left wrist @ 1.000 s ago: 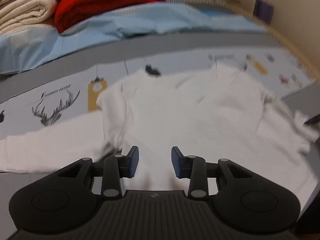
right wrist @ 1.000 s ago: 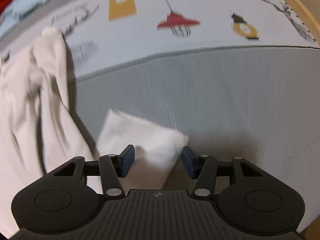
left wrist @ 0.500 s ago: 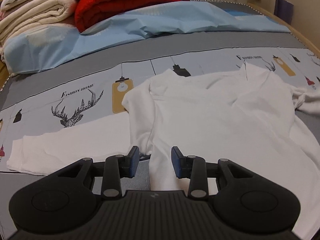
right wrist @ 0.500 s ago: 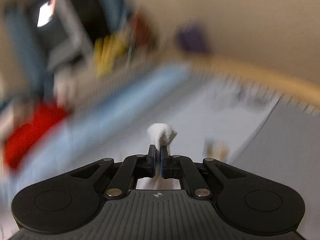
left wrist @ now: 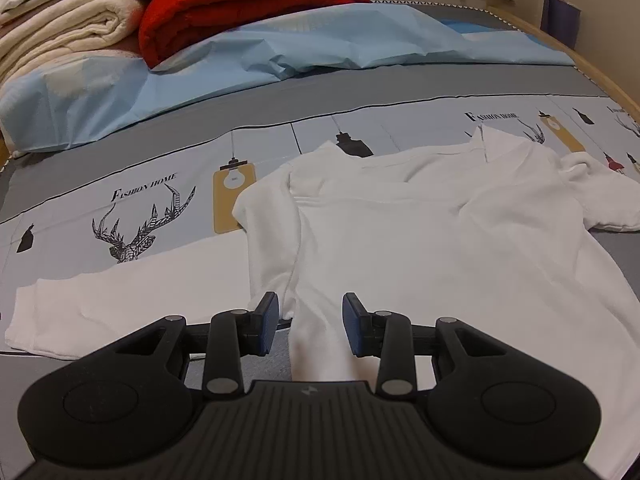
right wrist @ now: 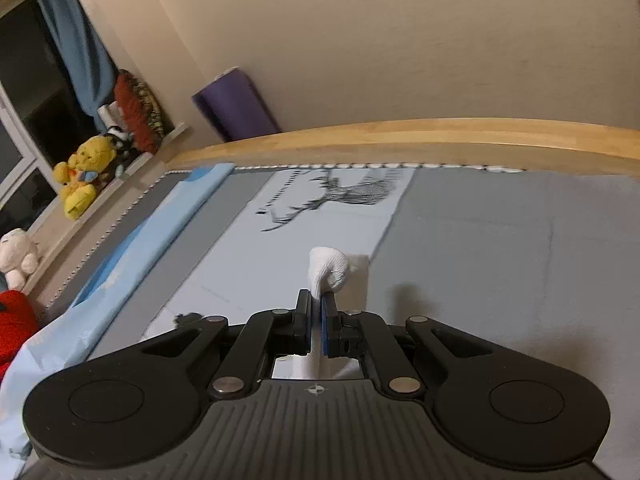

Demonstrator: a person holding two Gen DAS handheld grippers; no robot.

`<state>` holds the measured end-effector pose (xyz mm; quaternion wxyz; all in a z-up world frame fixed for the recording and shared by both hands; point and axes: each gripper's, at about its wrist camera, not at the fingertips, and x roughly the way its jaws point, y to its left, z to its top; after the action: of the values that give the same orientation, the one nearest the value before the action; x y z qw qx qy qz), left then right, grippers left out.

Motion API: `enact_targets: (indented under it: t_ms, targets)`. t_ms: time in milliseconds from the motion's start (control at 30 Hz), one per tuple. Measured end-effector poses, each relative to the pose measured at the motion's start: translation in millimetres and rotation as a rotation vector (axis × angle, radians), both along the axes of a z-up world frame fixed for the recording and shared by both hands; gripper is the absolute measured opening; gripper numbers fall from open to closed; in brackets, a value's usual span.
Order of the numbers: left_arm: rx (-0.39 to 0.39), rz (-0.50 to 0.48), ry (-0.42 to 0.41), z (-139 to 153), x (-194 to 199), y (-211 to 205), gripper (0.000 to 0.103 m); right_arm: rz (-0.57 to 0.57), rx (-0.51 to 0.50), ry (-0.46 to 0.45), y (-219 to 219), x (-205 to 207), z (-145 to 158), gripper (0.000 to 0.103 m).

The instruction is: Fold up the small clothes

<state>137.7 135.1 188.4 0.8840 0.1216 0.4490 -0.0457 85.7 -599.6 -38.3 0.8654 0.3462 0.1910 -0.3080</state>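
Left wrist view: left gripper, jaws released, straddles the limp white shirt; take the hem. Right gripper, jaws clenched, pinches a soft, light white cloth corner.

Home bedroom: printed bedsheet, folded blankets, stuffed toys.

Left view low over bedsheet, right view raised toward wall

"FASHION HOME" on bedsheet
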Motion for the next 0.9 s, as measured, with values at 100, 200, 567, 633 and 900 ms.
enact_targets:
  t_ms: [100,200,567,633,900]
  targets:
    - [0.001,-0.001,0.004,-3.0,3.1,-2.7,0.040,0.051,-0.028,-0.086,5.3,7.9,21.6,0.004]
    - [0.001,-0.004,0.007,-3.4,6.1,-0.4,0.040,0.024,-0.086,-0.315,8.1,-12.0,58.6,0.004]
    - [-0.053,0.003,0.043,4.5,-9.7,13.7,0.040,-0.227,0.144,0.350,-31.2,-25.8,-45.0,0.012]
    - [-0.089,0.008,0.064,3.4,-16.7,18.2,0.040,-0.167,0.085,0.344,-11.7,-24.2,-33.9,0.012]
    - [-0.204,0.005,0.282,-35.3,-61.4,33.6,0.040,0.580,0.177,0.366,122.4,-20.4,-31.5,0.037]
